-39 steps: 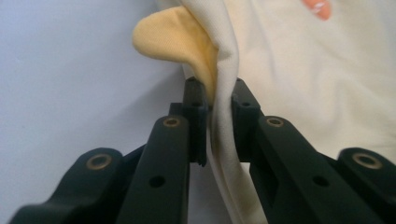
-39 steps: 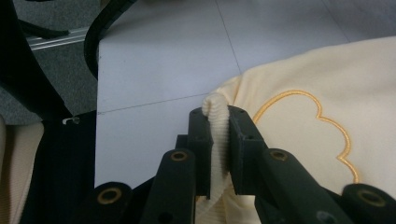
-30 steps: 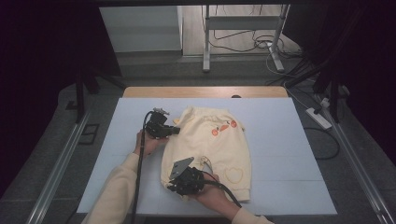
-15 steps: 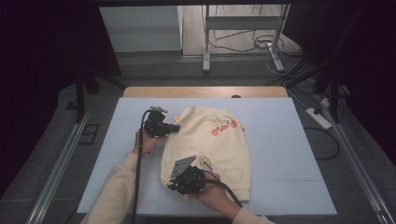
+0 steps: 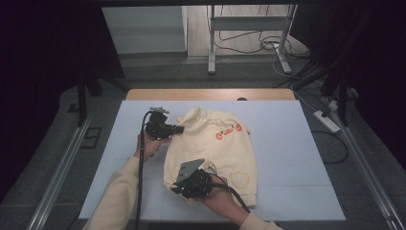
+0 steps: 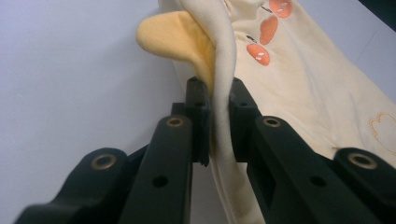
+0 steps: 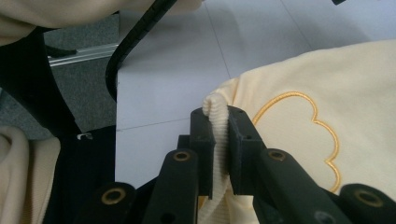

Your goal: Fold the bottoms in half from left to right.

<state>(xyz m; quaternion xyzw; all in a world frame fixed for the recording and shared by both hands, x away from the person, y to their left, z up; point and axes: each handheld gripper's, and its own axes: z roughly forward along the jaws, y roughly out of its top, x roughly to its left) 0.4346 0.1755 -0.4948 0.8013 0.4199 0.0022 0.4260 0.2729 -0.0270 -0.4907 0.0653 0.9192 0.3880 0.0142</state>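
The left tool (image 6: 218,119) pinches the collar edge and the right tool (image 7: 219,140) clamps the ribbed hem (both closed on cloth) of a cream sweatshirt (image 5: 225,143) lying flat on the white surface (image 5: 297,158).

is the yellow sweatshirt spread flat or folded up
Mostly spread flat: the pale yellow cotton sweatshirt lies open on the white table, orange fruit print showing. Two edges are lifted, pinched by the left gripper and right gripper.

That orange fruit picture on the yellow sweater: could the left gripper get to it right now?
Probably not at once. The left gripper is shut on the sweater at its edge, so it would have to let go first. Otherwise nothing lies between it and the orange picture.
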